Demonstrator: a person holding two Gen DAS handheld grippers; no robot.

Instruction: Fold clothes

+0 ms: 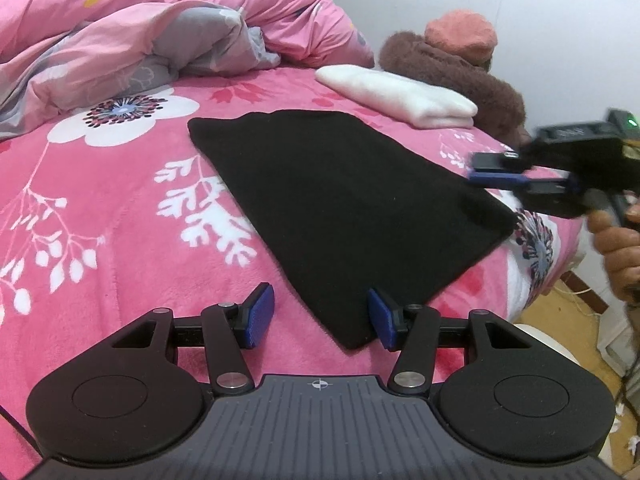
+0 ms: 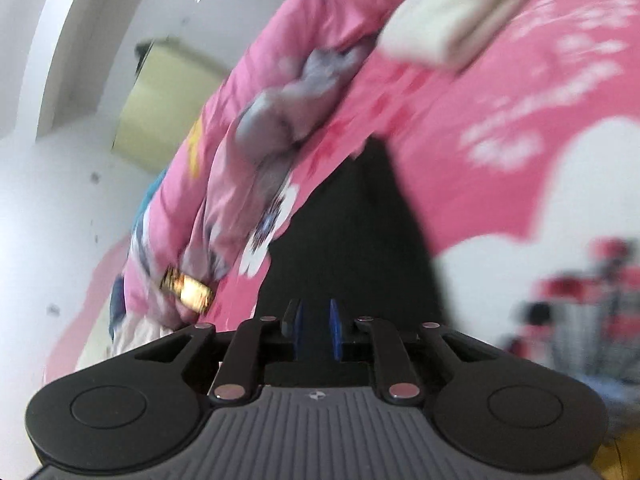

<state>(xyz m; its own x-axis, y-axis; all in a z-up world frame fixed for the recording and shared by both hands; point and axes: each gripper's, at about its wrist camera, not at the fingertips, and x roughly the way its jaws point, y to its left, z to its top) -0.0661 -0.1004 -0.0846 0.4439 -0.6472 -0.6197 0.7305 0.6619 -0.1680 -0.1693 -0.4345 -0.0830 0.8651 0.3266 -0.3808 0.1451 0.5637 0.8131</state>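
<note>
A black garment [image 1: 340, 208] lies folded flat on the pink flowered bedsheet [image 1: 120, 208]. My left gripper [image 1: 320, 316] is open. Its pads stand on either side of the garment's near corner without pressing it. My right gripper [image 1: 486, 170] hovers just over the garment's right edge, held by a hand [image 1: 616, 248]. In the blurred right wrist view the right gripper [image 2: 316, 328] has its blue pads a narrow gap apart. The black garment [image 2: 352, 240] stretches ahead of them, and I see nothing pinched between them.
A folded white garment [image 1: 400, 96] [image 2: 452, 20] lies beyond the black one. Behind it are a brown fuzzy garment [image 1: 460, 68] and a salmon hat [image 1: 460, 36]. A bunched pink duvet [image 1: 160, 40] fills the far left. The bed's edge [image 1: 560, 260] drops to the floor at right.
</note>
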